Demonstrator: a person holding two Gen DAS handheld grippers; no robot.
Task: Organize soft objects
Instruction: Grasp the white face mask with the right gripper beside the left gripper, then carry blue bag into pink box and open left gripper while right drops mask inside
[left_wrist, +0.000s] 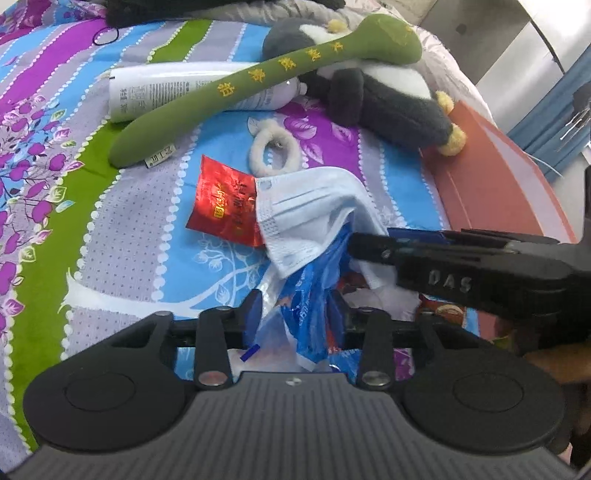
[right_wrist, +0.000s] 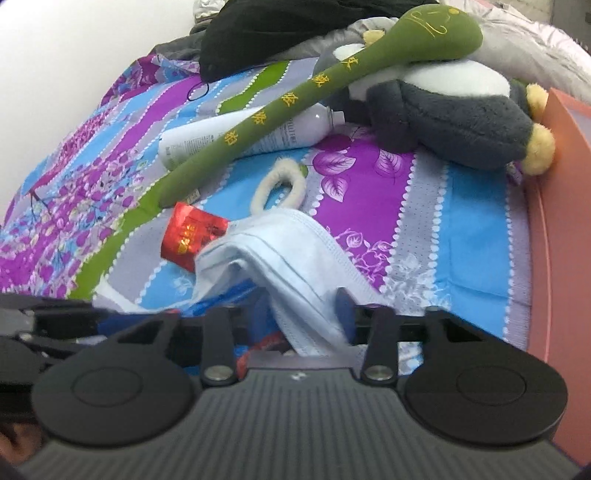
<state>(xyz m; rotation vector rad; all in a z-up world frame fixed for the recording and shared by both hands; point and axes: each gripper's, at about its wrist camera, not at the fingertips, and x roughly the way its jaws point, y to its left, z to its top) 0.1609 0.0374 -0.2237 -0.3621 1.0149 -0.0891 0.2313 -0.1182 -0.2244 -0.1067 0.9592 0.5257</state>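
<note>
Across the striped, flower-printed bedsheet (left_wrist: 129, 221) in purple, blue, grey and green, the soft things lie loose in one cluster, apparently not yet sorted. Largest is the grey-and-white plush penguin with yellow feet (left_wrist: 388, 92), slumped on its side against the salmon-orange panel (left_wrist: 498, 177) at the bed's edge. A long green plush stick with yellow embroidered characters (left_wrist: 258, 85) leans across it, its round head propped on the penguin and its shaft crossing a white plastic bottle (left_wrist: 155, 92) that lies on its side. It looks dropped there rather than placed.

Nearer the cameras, the work is on the pale blue pleated face mask (left_wrist: 306, 206). It rises in a tent off the sheet, which fits a pinch at its near edge: the right gripper (right_wrist: 301, 306) has its jaws drawn narrow with the mask's cloth running between them, so I judge it to be holding the mask. The left gripper (left_wrist: 297, 306) stands narrow too, a crumpled blue-and-white plastic bag (left_wrist: 314, 295) bunched upright between its fingers and seemingly clamped — probably to steady the bag as a receptacle for the mask.

What the bag holds cannot be told; white crumpled material and something red show beside it, inside or merely underneath. The bottle's contents are hidden as well.

A shiny red foil packet (left_wrist: 221, 203) lies half under the mask's far corner, and a small cream fluffy hair ring (left_wrist: 273, 147) rests just beyond — both untouched.
</note>
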